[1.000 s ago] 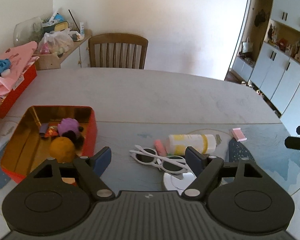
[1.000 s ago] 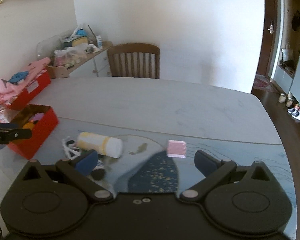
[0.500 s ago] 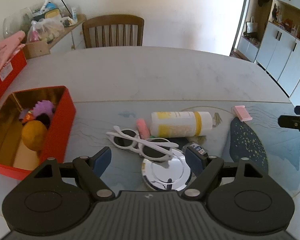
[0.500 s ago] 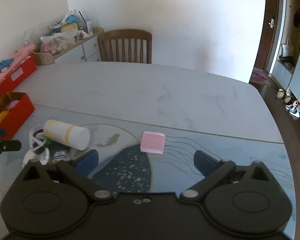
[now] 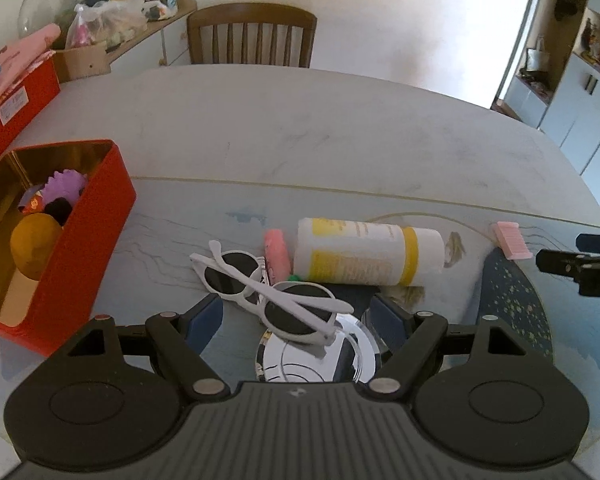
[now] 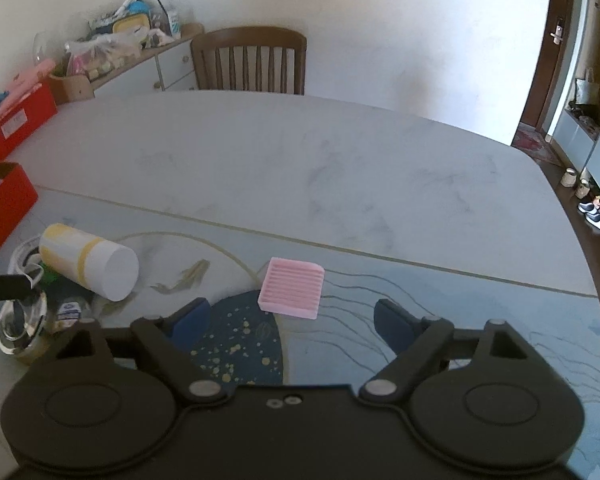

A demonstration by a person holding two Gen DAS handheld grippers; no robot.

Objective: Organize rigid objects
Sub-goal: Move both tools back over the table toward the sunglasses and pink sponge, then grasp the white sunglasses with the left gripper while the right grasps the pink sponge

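White sunglasses (image 5: 268, 292) lie folded on the table, partly over a shiny round metal lid (image 5: 320, 354). My left gripper (image 5: 296, 316) stands open just in front of them, its blue pads either side of the glasses, not touching. Behind lie a white and yellow bottle (image 5: 368, 252) on its side and a pink stick (image 5: 277, 252). A pink ridged block (image 6: 293, 287) rests on the table just ahead of my right gripper (image 6: 290, 316), whose jaws are closing with nothing pressed between them. The bottle (image 6: 90, 262) and lid (image 6: 20, 328) show at the left there.
An open red tin (image 5: 88, 240) with a gold inside holds an orange ball, a purple toy and small items at the left. A second red box (image 5: 16, 100) stands further back. A wooden chair (image 5: 252, 36) is at the far edge. The right gripper's tips (image 5: 580, 258) show at right.
Both grippers have sunk and moved forward toward the table. The sunglasses now sit between the left pads, the pink block just ahead of the right ones. The right jaws have narrowed slightly.
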